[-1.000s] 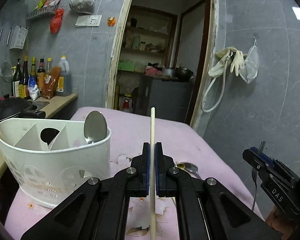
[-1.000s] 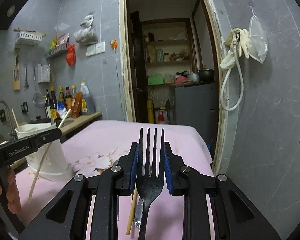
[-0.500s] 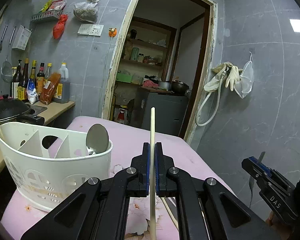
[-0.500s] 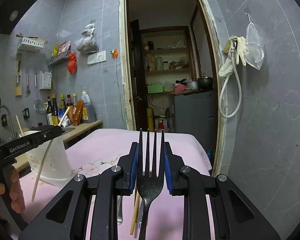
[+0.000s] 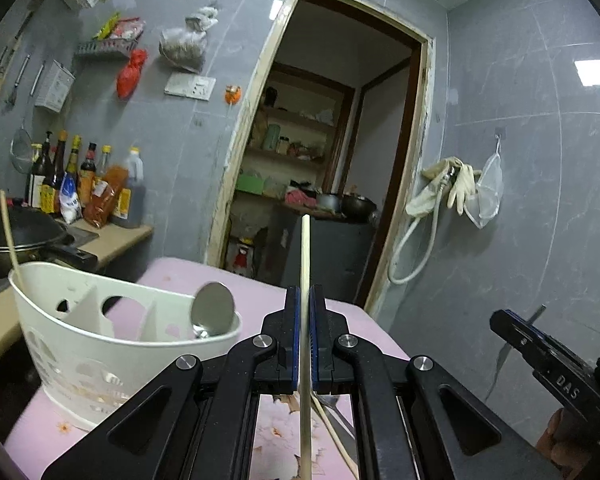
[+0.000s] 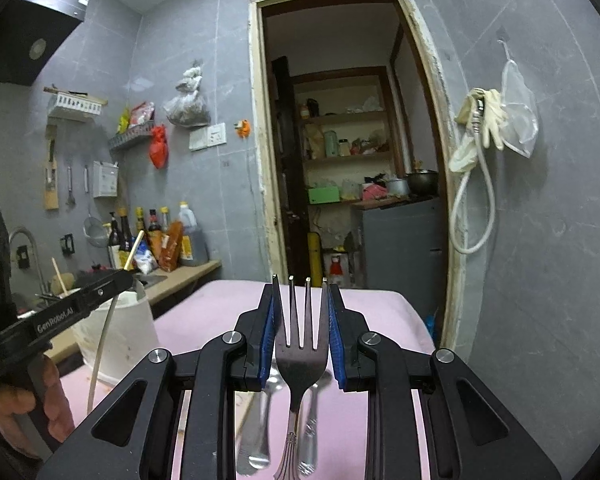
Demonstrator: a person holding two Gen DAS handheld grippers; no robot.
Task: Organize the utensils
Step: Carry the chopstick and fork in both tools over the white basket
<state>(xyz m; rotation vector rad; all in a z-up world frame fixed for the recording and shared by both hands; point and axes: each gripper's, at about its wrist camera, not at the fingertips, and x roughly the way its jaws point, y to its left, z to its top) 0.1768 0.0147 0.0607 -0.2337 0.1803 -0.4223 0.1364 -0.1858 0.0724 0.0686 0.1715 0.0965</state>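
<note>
Wooden and pale, a thin chopstick (image 5: 305, 264) stands upright, pinched tight between our left gripper (image 5: 305, 300) pads, right of the white plastic utensil caddy (image 5: 112, 344) near the pink table's (image 5: 188, 276) left edge. Our right gripper (image 6: 300, 300) clamps a dark metal fork (image 6: 300, 344) by its head, tines up, above loose spoons (image 6: 256, 424).
</note>
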